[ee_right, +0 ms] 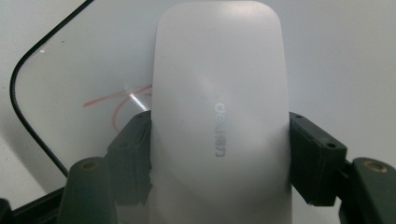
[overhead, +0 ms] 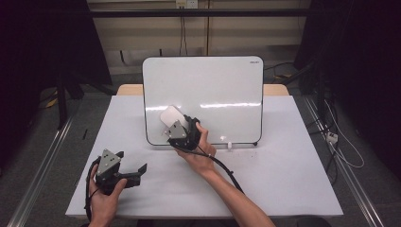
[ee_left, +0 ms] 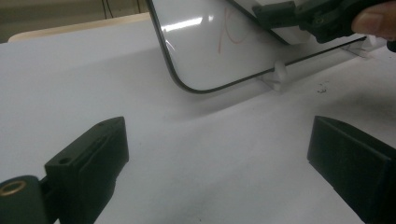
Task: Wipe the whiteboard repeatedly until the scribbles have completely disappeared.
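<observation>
A white-faced whiteboard with a black rim stands propped at the back of the table. My right gripper is shut on a white eraser and holds it against the board's lower left area. In the right gripper view both jaws clamp the sides of the eraser, and a red pen mark lies on the board just left of it. My left gripper rests low at the table's front left, open, with nothing between its jaws. From there the red mark shows beside the eraser.
The board stands on small white clip feet on a pale grey table. A cable trails from the right gripper along the forearm. Dark curtains and floor cables flank the table.
</observation>
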Action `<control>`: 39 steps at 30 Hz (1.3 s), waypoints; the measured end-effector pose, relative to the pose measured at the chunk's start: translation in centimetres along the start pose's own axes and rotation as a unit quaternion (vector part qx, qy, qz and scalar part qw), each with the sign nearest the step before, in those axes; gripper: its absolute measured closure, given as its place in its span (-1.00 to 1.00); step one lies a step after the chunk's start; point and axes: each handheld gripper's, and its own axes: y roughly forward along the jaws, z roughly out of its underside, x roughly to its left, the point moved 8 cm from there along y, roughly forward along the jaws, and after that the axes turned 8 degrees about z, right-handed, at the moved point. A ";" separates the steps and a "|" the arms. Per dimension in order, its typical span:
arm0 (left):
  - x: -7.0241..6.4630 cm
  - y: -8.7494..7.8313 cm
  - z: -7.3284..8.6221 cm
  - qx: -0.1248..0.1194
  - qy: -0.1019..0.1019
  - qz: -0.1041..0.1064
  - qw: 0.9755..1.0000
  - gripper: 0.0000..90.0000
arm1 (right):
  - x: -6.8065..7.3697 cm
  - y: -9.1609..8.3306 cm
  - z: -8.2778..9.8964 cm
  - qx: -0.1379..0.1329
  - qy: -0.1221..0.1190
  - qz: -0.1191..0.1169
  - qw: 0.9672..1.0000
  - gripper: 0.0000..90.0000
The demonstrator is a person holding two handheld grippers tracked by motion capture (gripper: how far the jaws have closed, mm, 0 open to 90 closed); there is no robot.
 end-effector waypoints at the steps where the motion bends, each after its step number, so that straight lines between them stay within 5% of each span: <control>1: 0.0 0.0 0.0 -0.001 -0.002 0.001 1.000 -0.88 | 0.1 0.0 0.0 0.000 0.004 -0.004 1.000 -0.30; 6: 0.0 -0.1 0.0 -0.003 -0.001 0.000 1.000 -0.88 | 1.4 -0.4 0.6 -0.001 -0.022 -0.017 1.000 -0.30; 12: 0.2 -0.2 0.0 -0.003 -0.002 0.001 1.000 -0.88 | 0.7 -0.4 0.8 0.002 -0.030 -0.020 0.999 -0.30; 18: 0.1 -0.3 0.1 -0.002 -0.009 0.006 1.000 -0.88 | -2.3 0.3 0.0 0.010 0.007 0.002 1.000 -0.30; 25: 0.1 -0.1 0.2 0.000 -0.007 0.003 1.000 -0.88 | -4.0 1.2 -1.6 0.011 0.027 0.013 0.999 -0.30; 30: 0.3 -0.1 0.2 0.001 -0.007 0.001 1.000 -0.88 | -3.5 1.0 -1.5 0.005 0.027 0.023 0.999 -0.30; 39: 0.1 0.0 0.2 0.003 -0.004 0.002 1.000 -0.88 | 1.6 0.3 -0.9 -0.005 -0.018 -0.007 1.000 -0.30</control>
